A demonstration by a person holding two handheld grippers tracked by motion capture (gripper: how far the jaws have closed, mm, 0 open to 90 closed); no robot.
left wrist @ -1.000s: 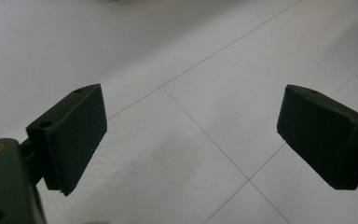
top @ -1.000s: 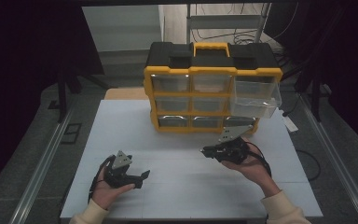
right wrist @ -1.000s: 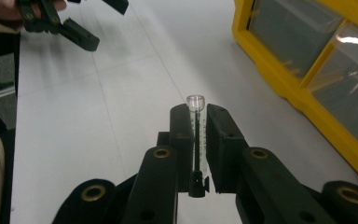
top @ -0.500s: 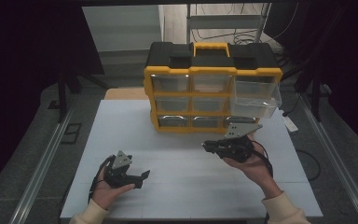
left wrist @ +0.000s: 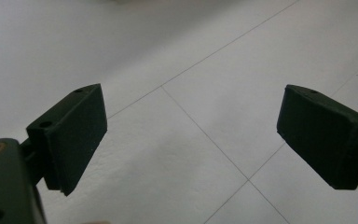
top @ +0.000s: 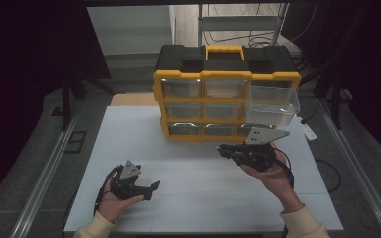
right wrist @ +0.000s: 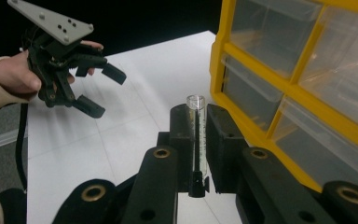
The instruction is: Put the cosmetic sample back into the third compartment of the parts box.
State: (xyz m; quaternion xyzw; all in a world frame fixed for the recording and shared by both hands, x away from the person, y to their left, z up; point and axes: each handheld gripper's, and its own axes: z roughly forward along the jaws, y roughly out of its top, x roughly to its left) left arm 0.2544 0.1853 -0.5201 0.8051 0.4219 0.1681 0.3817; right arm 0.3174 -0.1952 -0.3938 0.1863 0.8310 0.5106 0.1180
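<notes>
Between right gripper jaws: unlabelled clear tube.

hidden: we see the clear tube with its lower end behind the right gripper pads | too small: drawer contents of the organizer unreadable to us | cut off: organizer's right side, right gripper view

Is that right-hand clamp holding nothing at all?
No, the right gripper has its jaws closed on a small clear glass tube, standing upright between them beside the yellow drawer cabinet.
</notes>
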